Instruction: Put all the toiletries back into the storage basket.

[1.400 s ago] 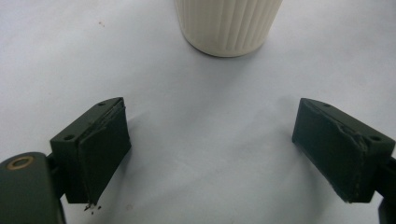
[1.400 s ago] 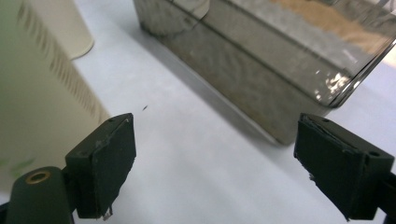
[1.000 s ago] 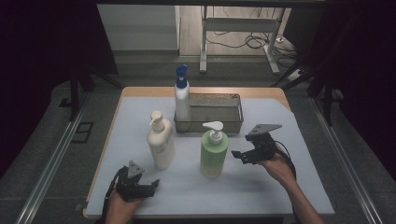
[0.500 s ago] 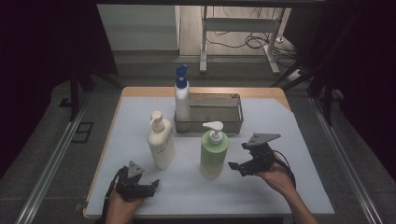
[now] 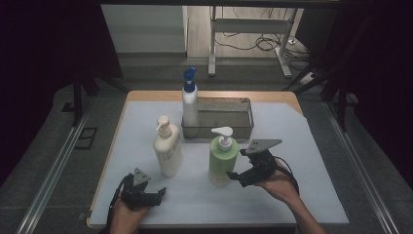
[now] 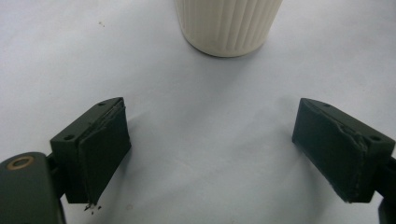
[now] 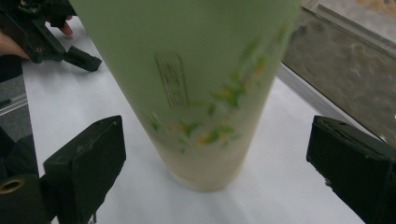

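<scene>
Legible text: none | green pump bottle [image 7: 187,84]: small boxed printed panel plus green and orange motifs, blurred, unreadable | cream pump bottle [image 5: 168,151]: faint label patch, too small to read | white spray bottle [image 5: 190,105]: no readable marking | metal tray [image 5: 243,109]: unmarked

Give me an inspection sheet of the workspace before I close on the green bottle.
Surface: table under a white sheet, wood edge at the back.
Job's things: green bottle upright, between the open jaws of the right claw, pads not touching.
Clutter: cream bottle upright; spray bottle standing in the metal tray.
Grippers: right claw open at the green bottle's base; left claw open, empty, facing the cream bottle.
Cables: one loops behind the right claw; more on the floor.
Surroundings: dark curtains, a white frame behind the table.
</scene>
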Demonstrator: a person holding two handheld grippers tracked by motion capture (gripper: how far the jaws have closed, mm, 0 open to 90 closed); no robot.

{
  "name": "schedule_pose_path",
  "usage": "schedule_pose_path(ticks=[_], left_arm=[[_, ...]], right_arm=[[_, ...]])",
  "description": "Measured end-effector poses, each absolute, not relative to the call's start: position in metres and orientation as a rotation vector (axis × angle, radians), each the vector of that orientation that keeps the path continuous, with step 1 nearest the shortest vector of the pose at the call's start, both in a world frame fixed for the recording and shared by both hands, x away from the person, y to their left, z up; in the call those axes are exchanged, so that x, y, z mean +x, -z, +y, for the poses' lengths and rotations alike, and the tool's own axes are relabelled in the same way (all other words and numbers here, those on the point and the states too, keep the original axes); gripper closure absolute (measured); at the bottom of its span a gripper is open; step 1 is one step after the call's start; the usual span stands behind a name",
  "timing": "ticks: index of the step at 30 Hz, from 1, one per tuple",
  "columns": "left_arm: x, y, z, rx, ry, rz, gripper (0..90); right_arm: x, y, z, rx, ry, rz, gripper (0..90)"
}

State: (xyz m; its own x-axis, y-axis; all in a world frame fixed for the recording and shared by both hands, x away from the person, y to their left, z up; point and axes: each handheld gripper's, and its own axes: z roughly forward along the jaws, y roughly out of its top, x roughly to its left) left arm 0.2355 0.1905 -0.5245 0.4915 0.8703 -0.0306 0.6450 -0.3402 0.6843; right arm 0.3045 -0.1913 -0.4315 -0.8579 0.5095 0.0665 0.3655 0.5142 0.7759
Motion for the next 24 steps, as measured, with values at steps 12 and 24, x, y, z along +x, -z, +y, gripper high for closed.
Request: schedule_pose_path(ticks=[12,24], left_arm=[[0.235,0.524,0.191,2.099,-0.454,1.241,10.7],[0.236,0.524,0.191,2.099,-0.453,1.241,10.7]], right_arm=[[0.308,0.424,-0.17,0.713,-1.245,2.585,7.8],[0.312,0.424,-0.155,0.707,-1.229,2.573,10.3]])
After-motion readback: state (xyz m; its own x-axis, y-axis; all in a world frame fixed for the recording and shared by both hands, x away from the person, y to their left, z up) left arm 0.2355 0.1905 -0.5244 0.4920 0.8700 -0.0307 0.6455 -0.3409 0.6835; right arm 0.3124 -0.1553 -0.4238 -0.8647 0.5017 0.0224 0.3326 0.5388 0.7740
